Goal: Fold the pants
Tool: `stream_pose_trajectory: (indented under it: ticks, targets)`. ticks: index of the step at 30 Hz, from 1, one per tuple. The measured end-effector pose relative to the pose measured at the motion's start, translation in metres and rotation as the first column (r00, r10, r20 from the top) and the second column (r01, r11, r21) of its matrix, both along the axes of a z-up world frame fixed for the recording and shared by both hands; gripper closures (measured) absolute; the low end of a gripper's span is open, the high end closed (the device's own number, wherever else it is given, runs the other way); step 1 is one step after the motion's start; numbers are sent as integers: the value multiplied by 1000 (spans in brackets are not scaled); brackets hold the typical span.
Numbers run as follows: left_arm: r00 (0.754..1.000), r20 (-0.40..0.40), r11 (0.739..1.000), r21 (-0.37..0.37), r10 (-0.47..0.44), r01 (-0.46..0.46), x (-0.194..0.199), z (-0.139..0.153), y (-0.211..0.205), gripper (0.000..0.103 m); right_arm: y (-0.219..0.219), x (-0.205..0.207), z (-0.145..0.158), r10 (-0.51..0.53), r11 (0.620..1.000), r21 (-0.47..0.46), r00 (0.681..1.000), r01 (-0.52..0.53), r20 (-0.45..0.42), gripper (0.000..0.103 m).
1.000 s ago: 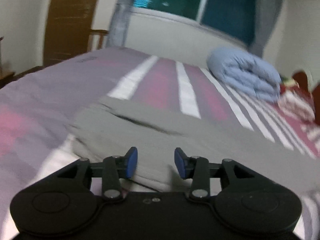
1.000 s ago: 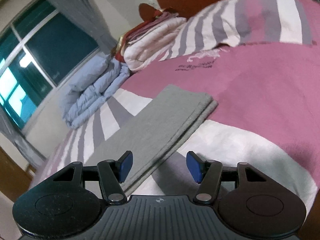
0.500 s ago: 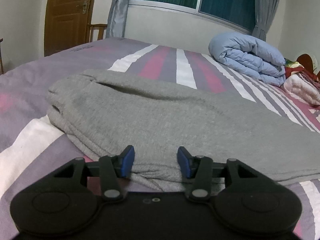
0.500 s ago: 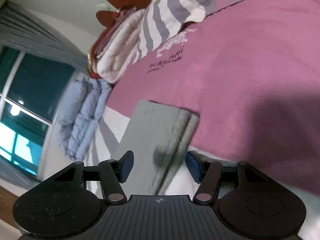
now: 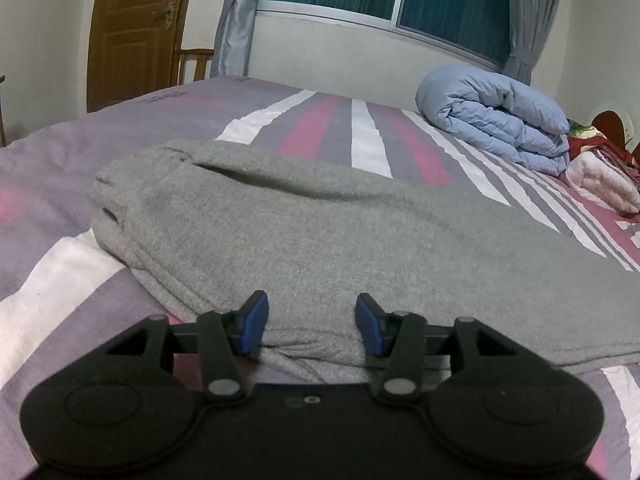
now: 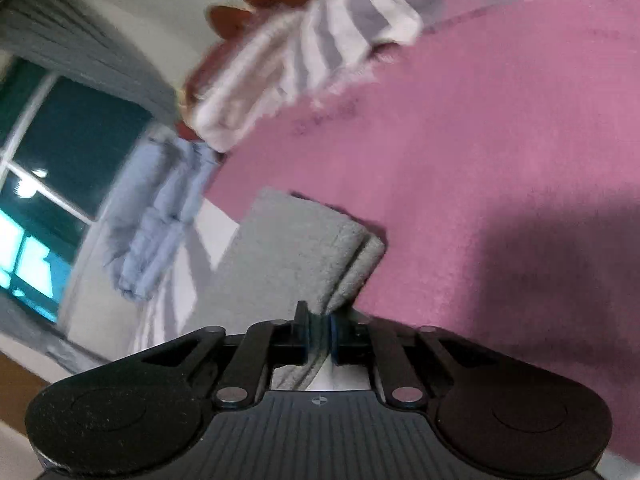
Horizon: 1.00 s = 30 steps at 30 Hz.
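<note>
Grey pants (image 5: 304, 236) lie folded lengthwise on the striped bed cover, waistband to the left, legs running off to the right. My left gripper (image 5: 311, 326) is open, its blue pads on either side of the near edge of the pants by the waist end. In the right wrist view the leg hems (image 6: 296, 252) lie on the pink part of the cover. My right gripper (image 6: 319, 334) is shut on the near edge of the pants close to the hems.
A rolled light-blue duvet (image 5: 496, 120) lies at the far right of the bed, also in the right wrist view (image 6: 164, 208). Folded white and red bedding (image 5: 600, 168) lies beside it. A wooden door (image 5: 136, 32), a chair and a window stand beyond the bed.
My right gripper has moved down onto the leg end and closed on the pants edge. My left gripper has come in low to the waist end and stays open.
</note>
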State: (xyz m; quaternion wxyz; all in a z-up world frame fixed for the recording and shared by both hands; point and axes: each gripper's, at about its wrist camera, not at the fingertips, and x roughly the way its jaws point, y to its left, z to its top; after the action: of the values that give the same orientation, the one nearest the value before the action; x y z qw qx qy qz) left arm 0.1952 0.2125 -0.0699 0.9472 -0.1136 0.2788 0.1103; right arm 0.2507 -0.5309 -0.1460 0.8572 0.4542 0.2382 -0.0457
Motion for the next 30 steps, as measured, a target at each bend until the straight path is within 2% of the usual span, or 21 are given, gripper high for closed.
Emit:
stream_pose_trajectory:
  ticks: [8,9,13,17,21,25,26,30]
  targets:
    - [1000,2,1000,1,2,-2,0,1,-1,62,-14,1,-7,11,993,119,1000,-10,-4,94]
    - [1000,3,1000,1,1,-1,0,1,-2,62,-12,11,-5,7,992,128,1000,-6,-7,93]
    - [1000,6,1000,5,2,-2,0,0,-3,62,-6,18,0,44,998,43,999,-43,-27,94]
    - [1000,14,1000,6,2,-3,-1,-1,-2,62,-9,17,-2,40,996,85,999,-38,-29,94]
    - [1000,26,1000,-3,1,-1,-3,-3,0,61,2,21,6,46,999,-13,998,-47,-52,94]
    - [999,32,1000,-3,-3,3,-4,-3,0,60,-3,23,-1,23,997,74,998,-19,-57,94]
    - [999,35,1000,-6,-3,4,-5,-4,0,60,-4,24,0,28,997,71,998,-24,-65,94]
    - [999,46,1000,-18,-6,7,-7,-4,3,59,6,31,15,57,997,-43,993,-62,-104,94]
